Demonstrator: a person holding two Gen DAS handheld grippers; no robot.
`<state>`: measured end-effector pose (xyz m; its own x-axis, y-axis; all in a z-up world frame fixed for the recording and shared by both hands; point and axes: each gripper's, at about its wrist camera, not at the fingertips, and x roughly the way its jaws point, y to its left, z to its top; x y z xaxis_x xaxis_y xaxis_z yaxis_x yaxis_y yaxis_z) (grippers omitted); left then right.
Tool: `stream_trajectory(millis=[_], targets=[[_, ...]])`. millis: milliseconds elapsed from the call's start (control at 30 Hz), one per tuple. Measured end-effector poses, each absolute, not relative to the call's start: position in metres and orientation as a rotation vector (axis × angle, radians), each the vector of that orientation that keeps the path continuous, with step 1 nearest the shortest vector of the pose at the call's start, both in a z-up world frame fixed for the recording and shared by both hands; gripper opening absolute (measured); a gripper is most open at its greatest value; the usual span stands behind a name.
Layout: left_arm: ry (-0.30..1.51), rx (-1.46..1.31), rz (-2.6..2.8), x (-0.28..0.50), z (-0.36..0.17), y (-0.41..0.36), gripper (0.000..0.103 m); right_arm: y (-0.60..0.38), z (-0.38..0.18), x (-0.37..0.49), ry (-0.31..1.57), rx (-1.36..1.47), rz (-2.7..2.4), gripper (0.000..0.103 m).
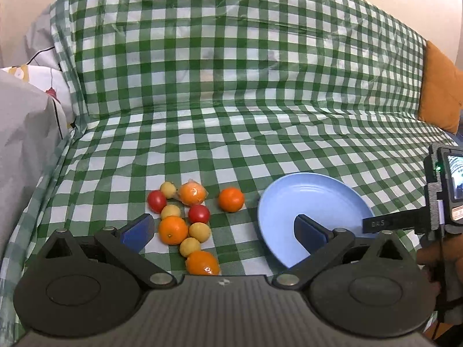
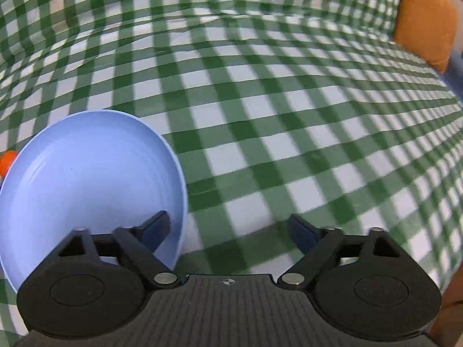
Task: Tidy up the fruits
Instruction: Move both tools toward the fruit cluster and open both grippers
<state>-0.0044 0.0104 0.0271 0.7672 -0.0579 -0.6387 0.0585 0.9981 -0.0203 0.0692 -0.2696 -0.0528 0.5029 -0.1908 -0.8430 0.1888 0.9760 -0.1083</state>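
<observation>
- Here my left gripper (image 1: 224, 230) tilts down over the green-and-white checked plastic cloth (image 1: 231, 92), its blue-padded fingers (image 1: 136, 231) spread wide with nothing between them.
- Between and just ahead of those fingers lies a loose cluster of round fruits: orange mandarins (image 1: 173, 230), red tomatoes (image 1: 199, 213) and small yellow fruits (image 1: 199, 232); one mandarin (image 1: 231, 199) sits apart, towards the plate.
- The round pale-blue plate (image 1: 306, 190) rests bare to their right.
- My right gripper (image 2: 228, 231) points steeply down, fingers parted and empty, the left finger (image 2: 156, 230) over the plate's rim, the right over cloth.
- An orange cushion (image 2: 425, 17) stands at the far right.
</observation>
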Motion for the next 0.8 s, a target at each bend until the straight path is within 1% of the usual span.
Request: stream_trajectory(millis=[100, 167, 400, 467, 533, 600, 733, 800], targets=[[0.696, 0.015, -0.090, -0.005, 0.028, 0.007, 0.103, -0.272, -0.051, 0.074, 1.027, 0.047, -0.248, 0.078], [0.700, 0.018, -0.107, -0.006, 0.028, 0.005, 0.103, -0.263, -0.046, 0.078, 1.000, 0.059, -0.268, 0.079], [0.764, 0.014, -0.123, -0.008, 0.038, 0.003, 0.103, -0.240, 0.010, 0.030, 0.782, 0.043, -0.181, 0.084], [0.797, 0.041, -0.097, -0.008, 0.043, 0.001, 0.103, -0.228, 0.026, 0.011, 0.717, 0.030, -0.130, 0.089], [0.816, 0.056, -0.100, -0.010, 0.047, -0.003, 0.103, -0.216, 0.035, -0.005, 0.645, 0.010, -0.106, 0.099], [0.821, 0.059, -0.114, -0.014, 0.048, -0.006, 0.103, -0.205, 0.041, -0.017, 0.590, -0.015, -0.092, 0.102], [0.785, 0.057, -0.152, -0.023, 0.028, -0.017, 0.103, -0.195, 0.041, -0.022, 0.587, -0.059, -0.075, 0.102], [0.818, 0.092, -0.154, -0.021, 0.013, -0.023, 0.103, -0.194, 0.036, -0.019, 0.601, -0.067, -0.086, 0.102]])
